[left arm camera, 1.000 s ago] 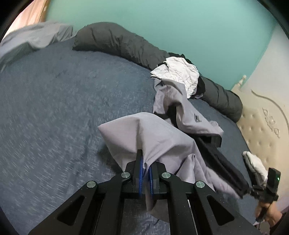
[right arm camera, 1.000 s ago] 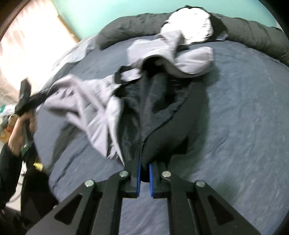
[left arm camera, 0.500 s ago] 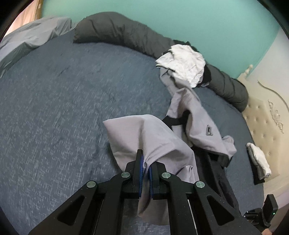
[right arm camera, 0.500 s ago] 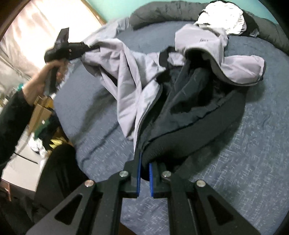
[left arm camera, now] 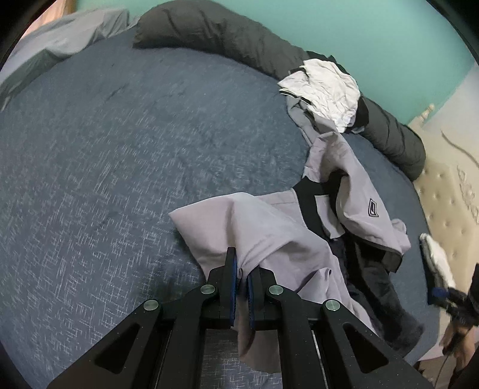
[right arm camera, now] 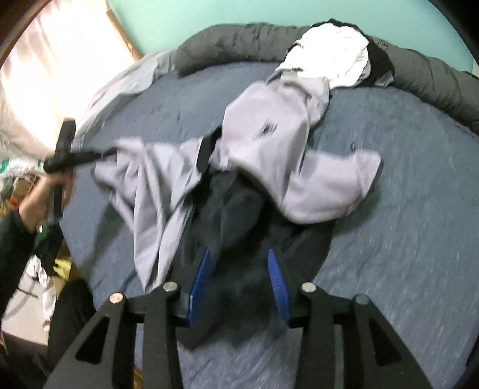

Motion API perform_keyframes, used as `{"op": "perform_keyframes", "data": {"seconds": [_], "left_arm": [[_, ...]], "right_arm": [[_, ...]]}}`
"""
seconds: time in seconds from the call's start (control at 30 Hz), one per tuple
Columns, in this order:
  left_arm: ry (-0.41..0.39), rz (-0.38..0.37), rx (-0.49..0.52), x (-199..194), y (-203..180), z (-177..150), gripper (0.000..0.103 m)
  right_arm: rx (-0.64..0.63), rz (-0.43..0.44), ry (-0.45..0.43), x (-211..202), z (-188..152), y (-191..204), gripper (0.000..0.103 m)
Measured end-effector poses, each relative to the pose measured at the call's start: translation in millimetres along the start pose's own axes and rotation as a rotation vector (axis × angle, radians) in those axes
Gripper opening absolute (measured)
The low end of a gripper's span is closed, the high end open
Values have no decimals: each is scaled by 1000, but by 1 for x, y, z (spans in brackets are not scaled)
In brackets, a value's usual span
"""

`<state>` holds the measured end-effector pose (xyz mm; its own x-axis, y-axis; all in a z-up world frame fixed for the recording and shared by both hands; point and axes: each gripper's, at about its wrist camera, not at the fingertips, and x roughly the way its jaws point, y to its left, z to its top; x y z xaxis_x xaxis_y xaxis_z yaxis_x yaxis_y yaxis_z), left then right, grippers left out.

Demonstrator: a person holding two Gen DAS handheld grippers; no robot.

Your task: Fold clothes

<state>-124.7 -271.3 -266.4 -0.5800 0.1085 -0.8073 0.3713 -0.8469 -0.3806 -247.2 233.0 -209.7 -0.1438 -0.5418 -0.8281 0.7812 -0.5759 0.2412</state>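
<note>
Your left gripper is clamped on a fold of the grey jacket, the blue pads pinching the pale fabric so that it bunches up between them and hangs below. Your right gripper has its jaws opening; the jacket's black hem lies between the blue pads, but they stand apart from it and do not press on it. The right wrist view is blurred.

The jacket sprawls across the blue bedspread, grey shell uppermost, dark lining showing toward your near side, one sleeve flopped out to the right in the right wrist view. Its far end reaches a crumpled white garment resting on the long dark bolster that curves along the far edge of the bed. Beyond that is the turquoise wall. At the right edge of the left wrist view sits a cream tufted headboard.
</note>
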Motion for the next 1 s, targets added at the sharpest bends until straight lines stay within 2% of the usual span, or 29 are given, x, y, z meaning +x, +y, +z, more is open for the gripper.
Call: {"op": "perform_keyframes", "data": {"seconds": [0.03, 0.1, 0.2, 0.23, 0.3, 0.4, 0.53, 0.63, 0.77, 1.0], "left_arm": [[-3, -3, -6, -2, 2, 0, 9], [-10, -8, -19, -7, 6, 1, 13], [-35, -53, -56, -20, 11, 0, 20], [-40, -78, -75, -23, 13, -2, 25], [-45, -88, -84, -30, 17, -7, 27], [-49, -100, -93, -37, 24, -12, 27], [-9, -62, -68, -32, 33, -15, 31], [24, -66, -78, -28, 45, -20, 32], [45, -40, -63, -29, 56, -27, 42], [21, -10, -28, -46, 56, -33, 44]], "right_arm": [[8, -8, -12, 1, 10, -4, 52], [22, -10, -20, 7, 27, -8, 59], [35, -7, -27, 26, 47, -13, 60], [37, -15, -28, 34, 53, -14, 66], [28, -26, -20, 51, 64, -12, 73], [-1, -35, 4, 71, 74, -7, 73], [-33, -69, 35, 98, 78, 0, 76], [-55, -101, 60, 114, 79, 0, 76], [-80, -134, 82, 131, 77, -2, 77], [-48, -184, 97, 142, 69, -14, 77]]}}
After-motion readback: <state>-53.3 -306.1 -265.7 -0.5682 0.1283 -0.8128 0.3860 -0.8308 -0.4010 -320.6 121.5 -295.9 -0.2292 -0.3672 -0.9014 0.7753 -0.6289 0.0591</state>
